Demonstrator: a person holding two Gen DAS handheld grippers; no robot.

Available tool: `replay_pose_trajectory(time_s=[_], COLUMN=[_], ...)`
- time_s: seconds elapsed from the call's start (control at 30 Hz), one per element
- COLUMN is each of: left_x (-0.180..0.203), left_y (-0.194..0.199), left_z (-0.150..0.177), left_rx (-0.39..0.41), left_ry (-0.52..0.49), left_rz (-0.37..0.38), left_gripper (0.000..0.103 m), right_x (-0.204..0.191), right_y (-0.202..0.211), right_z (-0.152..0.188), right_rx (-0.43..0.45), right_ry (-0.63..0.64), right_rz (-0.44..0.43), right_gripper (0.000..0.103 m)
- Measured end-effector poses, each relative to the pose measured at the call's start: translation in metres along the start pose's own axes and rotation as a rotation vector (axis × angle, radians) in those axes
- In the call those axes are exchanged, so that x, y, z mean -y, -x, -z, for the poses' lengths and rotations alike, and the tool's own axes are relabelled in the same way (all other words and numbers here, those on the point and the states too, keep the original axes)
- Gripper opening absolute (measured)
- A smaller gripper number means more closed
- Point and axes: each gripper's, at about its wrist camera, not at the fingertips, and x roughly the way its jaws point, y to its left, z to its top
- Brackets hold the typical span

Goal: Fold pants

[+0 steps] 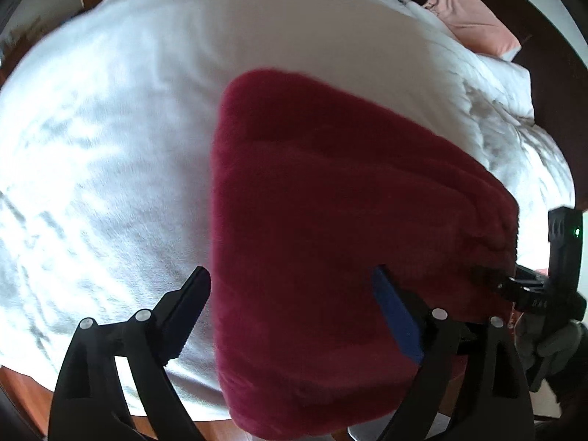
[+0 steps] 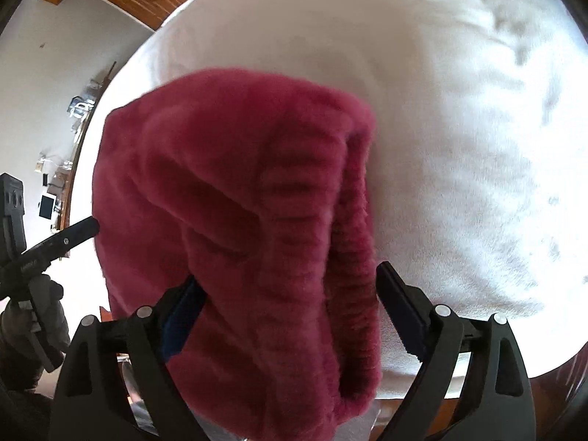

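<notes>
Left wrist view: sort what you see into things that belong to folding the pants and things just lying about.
Belongs to the job:
- red fleece pants
- white bed cover they lie on
- left hand-held gripper
- right hand-held gripper

Just lying about:
- pink pillow
- white pillow
- clutter on the floor by the wall

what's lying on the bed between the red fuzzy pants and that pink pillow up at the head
Nothing but bare white bedding. In the left wrist view, only rumpled sheet separates the dark red fleece pants from the pink pillow.
</notes>
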Motion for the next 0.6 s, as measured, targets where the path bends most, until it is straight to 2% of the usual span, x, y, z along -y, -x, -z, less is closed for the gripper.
replay_pose_trajectory(time_s=[0.23, 0.6], left_x=[-0.033, -0.054], left_y=[-0.024, -0.055], left_z=[-0.001, -0.006], left_rx=[-0.067, -0.168], left_ry=[0.005, 0.058], left_rz=[0.124, 0.272], left_gripper=[0.097, 0.098], right_x=[0.014, 0.026], right_y=[-0.027, -0.056], right_z=[-0.005, -0.017], right_rx=[-0.036, -0.072], right_ry=[-0.097, -0.143], right_rz=[-0.079, -0.152], right_gripper=[0.095, 0.095])
